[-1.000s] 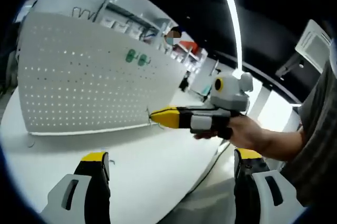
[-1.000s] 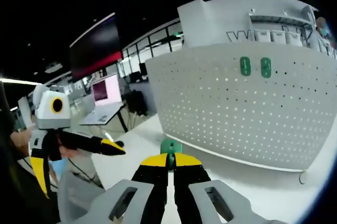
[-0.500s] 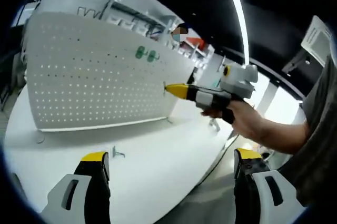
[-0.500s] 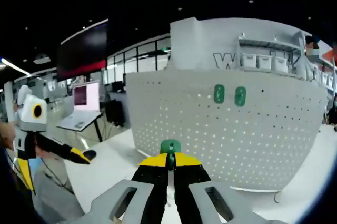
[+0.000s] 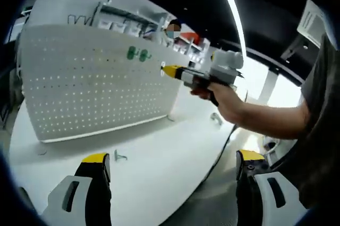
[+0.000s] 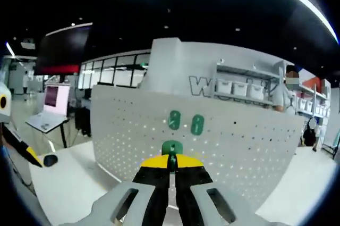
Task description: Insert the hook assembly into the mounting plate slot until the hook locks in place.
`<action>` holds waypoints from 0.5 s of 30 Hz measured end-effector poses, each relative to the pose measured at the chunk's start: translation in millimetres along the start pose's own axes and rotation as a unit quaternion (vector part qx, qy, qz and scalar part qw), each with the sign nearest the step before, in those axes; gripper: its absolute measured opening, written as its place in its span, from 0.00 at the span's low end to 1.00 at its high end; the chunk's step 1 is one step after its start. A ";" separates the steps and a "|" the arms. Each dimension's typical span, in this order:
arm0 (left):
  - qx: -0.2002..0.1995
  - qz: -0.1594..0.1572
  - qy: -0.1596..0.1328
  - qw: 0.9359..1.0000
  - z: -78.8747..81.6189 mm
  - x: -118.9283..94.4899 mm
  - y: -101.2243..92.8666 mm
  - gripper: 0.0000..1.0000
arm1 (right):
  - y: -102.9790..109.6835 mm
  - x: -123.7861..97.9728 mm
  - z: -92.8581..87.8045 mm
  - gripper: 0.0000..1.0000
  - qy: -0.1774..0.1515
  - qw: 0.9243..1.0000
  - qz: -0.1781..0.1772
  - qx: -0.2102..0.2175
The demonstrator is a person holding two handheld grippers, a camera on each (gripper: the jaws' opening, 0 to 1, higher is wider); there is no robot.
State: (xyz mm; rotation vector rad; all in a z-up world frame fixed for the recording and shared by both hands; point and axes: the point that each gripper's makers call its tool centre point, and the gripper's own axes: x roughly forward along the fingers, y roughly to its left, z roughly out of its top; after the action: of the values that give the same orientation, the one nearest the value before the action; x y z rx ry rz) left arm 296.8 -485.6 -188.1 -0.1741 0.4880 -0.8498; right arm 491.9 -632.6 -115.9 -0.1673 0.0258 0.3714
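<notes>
Green hook (image 6: 171,148) pinched in clenched jaws of right gripper (image 6: 171,163), raised before white pegboard (image 6: 159,146), not yet touching. Two green hooks (image 6: 185,122) already mounted on board. Left gripper (image 5: 172,165) jaws spread, empty, low over bench (image 5: 154,167). Step: approach. Next move likely needs hook lined up with hole, then pushed until locked.

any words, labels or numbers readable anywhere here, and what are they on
"W": large outlined letter on the white wall behind the white perforated pegboard in the right gripper view; the letters after it are hidden by a shelf of white bins.
Bin fronts: too small to read.
Pink lit screen: blurred, unreadable.
</notes>
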 end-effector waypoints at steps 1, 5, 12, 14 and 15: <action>0.001 0.003 0.004 1.000 -1.0 -0.1 1.7 1.00 | -3.5 1.3 2.1 0.00 -0.002 1.000 -0.005 0.000; 0.021 0.025 0.017 0.999 -3.2 -1.9 11.6 1.00 | -21.8 9.9 19.7 0.00 -0.024 0.999 -0.028 -0.010; 0.020 0.025 0.021 0.999 -4.5 -1.3 14.5 1.00 | -46.8 24.1 25.2 0.00 -0.038 0.998 -0.059 0.001; 0.018 0.023 0.021 0.999 -5.0 -1.2 13.8 1.00 | -50.8 27.3 24.6 0.00 -0.039 0.997 -0.064 0.000; 0.016 0.022 0.021 0.999 -5.4 -1.2 13.5 1.00 | -53.1 29.1 24.3 0.00 -0.040 0.997 -0.066 0.000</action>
State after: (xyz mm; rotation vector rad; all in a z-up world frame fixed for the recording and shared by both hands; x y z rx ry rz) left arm 302.7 -475.6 -197.0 -0.1155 0.5154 -0.8196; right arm 538.1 -666.8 -85.2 -0.1542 -0.0634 0.2470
